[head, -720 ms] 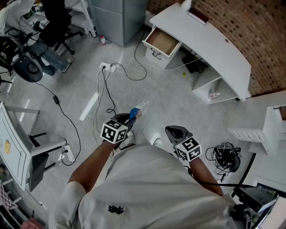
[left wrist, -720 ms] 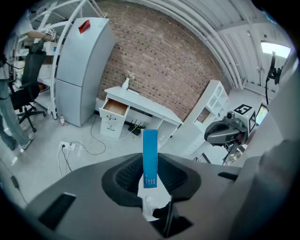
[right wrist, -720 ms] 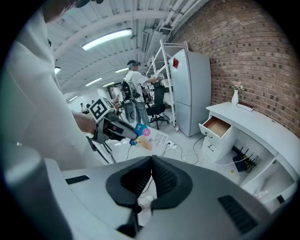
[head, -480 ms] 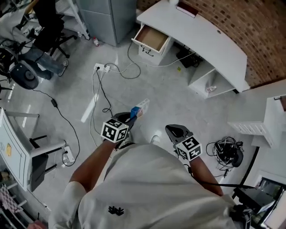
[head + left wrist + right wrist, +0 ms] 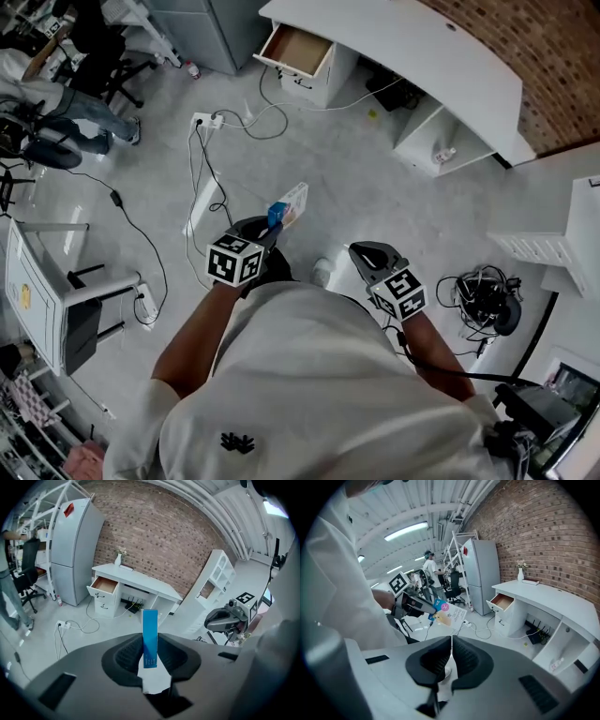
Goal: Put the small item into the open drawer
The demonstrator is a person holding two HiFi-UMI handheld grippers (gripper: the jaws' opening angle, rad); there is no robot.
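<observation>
My left gripper [image 5: 273, 228] is shut on a small flat box [image 5: 289, 204], blue at one end and white with print on its face. In the left gripper view the box [image 5: 150, 638] stands edge-on between the jaws, sticking out forward. The open drawer [image 5: 295, 50] shows its brown inside at the top of a white pedestal under the left end of the white desk [image 5: 412, 47], far ahead across the floor. It also shows in both gripper views, the drawer [image 5: 106, 584] and the drawer [image 5: 504, 601]. My right gripper [image 5: 367, 257] is shut and empty, held at waist height.
Cables and a white power strip [image 5: 208, 120] lie on the grey floor between me and the drawer. A grey cabinet [image 5: 202, 23] stands left of the desk. Office chairs [image 5: 56, 103] are at far left, a tangle of cables [image 5: 483, 305] at right. A person [image 5: 431, 576] stands far off.
I have moved forward: the desk and drawer have slid up and left in the head view. Both grippers keep their pose, the box still in the left one.
</observation>
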